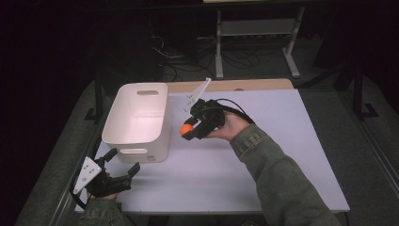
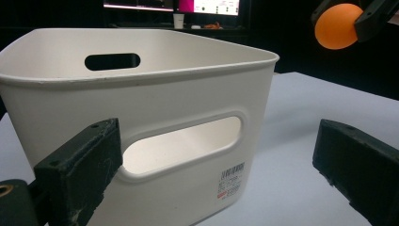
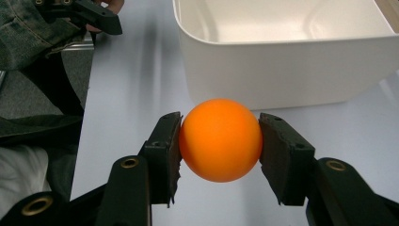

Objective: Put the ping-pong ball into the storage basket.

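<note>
1. An orange ball (image 3: 220, 140) sits clamped between the pads of the right gripper (image 1: 189, 130), held above the white table (image 1: 282, 155) just beside the white plastic bin (image 1: 136, 121).
2. The carry looks under way; the next move, by my reading, calls for bringing the ball over the bin's rim and letting go.
3. The left gripper (image 1: 118, 165) waits at the bin's near end, jaws spread, grasping nothing.
4. The bin's visible interior appears empty.
</note>
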{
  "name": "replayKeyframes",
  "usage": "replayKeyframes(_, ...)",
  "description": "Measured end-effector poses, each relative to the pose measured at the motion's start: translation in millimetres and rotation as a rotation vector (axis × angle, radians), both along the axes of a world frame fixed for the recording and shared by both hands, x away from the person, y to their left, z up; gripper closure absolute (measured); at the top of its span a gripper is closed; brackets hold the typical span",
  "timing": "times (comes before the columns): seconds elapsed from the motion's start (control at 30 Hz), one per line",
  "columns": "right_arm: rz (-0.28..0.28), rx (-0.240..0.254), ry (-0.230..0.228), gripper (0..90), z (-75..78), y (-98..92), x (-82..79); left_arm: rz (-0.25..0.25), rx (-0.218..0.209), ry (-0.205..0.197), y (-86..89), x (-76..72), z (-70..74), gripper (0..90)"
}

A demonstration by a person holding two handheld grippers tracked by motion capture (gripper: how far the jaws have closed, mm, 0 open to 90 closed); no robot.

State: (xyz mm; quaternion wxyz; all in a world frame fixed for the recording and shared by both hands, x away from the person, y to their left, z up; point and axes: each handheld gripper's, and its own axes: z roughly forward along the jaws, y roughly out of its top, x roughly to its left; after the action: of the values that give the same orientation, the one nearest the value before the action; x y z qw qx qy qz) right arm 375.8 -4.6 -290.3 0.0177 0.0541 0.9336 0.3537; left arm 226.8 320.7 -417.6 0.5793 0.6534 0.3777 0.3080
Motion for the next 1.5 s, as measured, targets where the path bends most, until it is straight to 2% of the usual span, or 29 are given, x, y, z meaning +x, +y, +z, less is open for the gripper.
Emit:
replayKeyframes(0.37,0.045,0.001,-0.021,50.1,13.8,24.4,3.4,-0.001,0.001,0.002,0.4,0.1,-0.1,1.5)
replayKeyframes(0.63,0.060,-0.001,-0.023,50.1,16.8,36.1,4.3,0.001,0.001,0.005,0.5,0.2,-0.1,1.5)
replayKeyframes(0.7,0.058,-0.002,-0.041,50.1,17.7,38.5,4.4,0.001,0.002,0.004,0.5,0.2,-0.1,1.5)
replayKeyframes(0.83,0.065,0.010,-0.046,50.1,18.8,43.2,5.0,0.000,0.002,0.004,0.4,0.1,-0.1,1.5)
replayKeyframes(1.2,0.069,0.014,-0.038,50.1,25.6,56.1,12.9,-0.001,0.000,0.004,0.5,0.0,-0.1,1.5)
replayKeyframes(1.5,0.070,0.033,-0.032,50.1,24.4,66.6,20.0,-0.006,0.005,0.007,-1.0,0.4,-0.6,1.5)
